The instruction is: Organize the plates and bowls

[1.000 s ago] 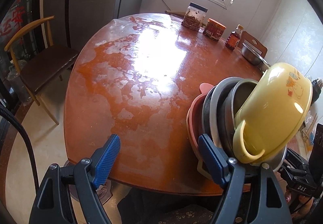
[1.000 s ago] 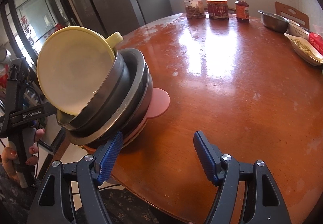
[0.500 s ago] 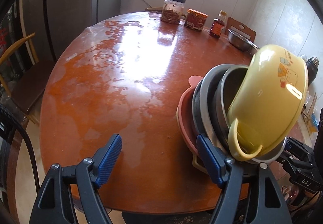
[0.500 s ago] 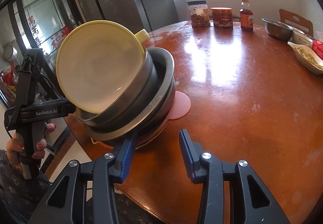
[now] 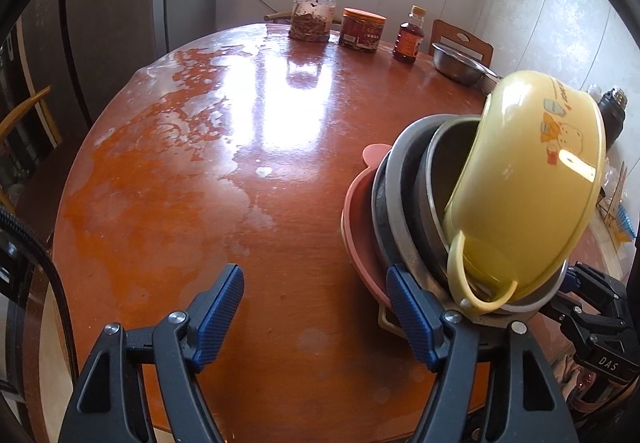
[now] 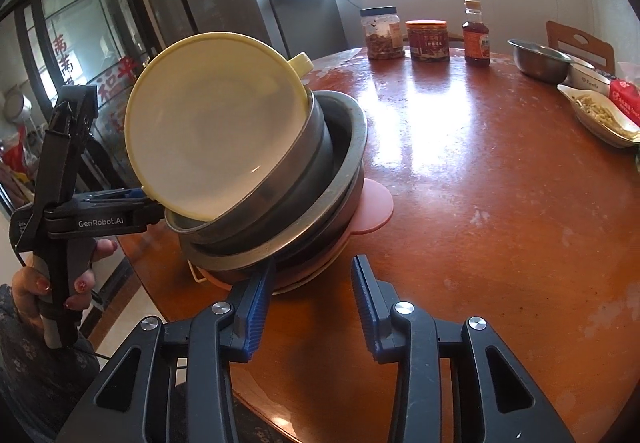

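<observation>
The tilted stack of bowls (image 5: 472, 203) blocks the near edge of the surface (image 5: 224, 171). Left of the stack and beyond it the surface lies bare up to a far row: two jars (image 5: 313, 19), a bottle (image 5: 409, 40) and a steel bowl (image 5: 460, 63). Right of the stack, a dish of food (image 6: 600, 119) lines that rim.

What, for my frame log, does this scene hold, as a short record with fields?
stack top: yellow bowl, tilted
stack middle: steel bowls, nested
stack base: pink plate
stack place: near edge of the table
left gripper: open, its right finger by the stack's lower rim
right gripper: open, its left finger at the stack's edge
far edge: sauce bottle, single steel bowl
</observation>
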A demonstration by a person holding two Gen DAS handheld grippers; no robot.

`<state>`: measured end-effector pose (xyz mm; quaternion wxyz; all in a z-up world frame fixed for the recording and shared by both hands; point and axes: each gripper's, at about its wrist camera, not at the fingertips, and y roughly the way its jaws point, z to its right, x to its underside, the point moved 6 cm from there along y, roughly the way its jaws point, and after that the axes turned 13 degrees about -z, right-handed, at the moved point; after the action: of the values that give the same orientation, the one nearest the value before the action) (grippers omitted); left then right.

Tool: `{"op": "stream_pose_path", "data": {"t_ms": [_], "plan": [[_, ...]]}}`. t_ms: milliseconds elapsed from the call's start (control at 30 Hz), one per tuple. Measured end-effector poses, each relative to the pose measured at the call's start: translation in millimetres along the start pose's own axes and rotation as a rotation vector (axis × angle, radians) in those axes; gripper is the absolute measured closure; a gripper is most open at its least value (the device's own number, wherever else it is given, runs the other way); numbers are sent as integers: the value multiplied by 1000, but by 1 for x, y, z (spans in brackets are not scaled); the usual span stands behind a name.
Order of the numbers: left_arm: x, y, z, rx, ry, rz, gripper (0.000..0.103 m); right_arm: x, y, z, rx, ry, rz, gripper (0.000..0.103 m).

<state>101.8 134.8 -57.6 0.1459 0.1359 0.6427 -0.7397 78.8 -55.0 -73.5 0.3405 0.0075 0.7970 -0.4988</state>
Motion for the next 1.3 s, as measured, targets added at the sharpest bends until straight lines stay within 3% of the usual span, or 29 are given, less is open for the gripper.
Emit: {"op": "stream_pose_path", "data": {"t_ms": [667,800,1300], "plan": [[-26,21,73,-14,112,-29,32,8,-23,55,81,92,39,62],[-29,28,95,22,148,-48,32,9,-27,67,83,106,40,62],[-34,48,145,52,217,-88,31,9,-35,95,102,146,53,62]]}}
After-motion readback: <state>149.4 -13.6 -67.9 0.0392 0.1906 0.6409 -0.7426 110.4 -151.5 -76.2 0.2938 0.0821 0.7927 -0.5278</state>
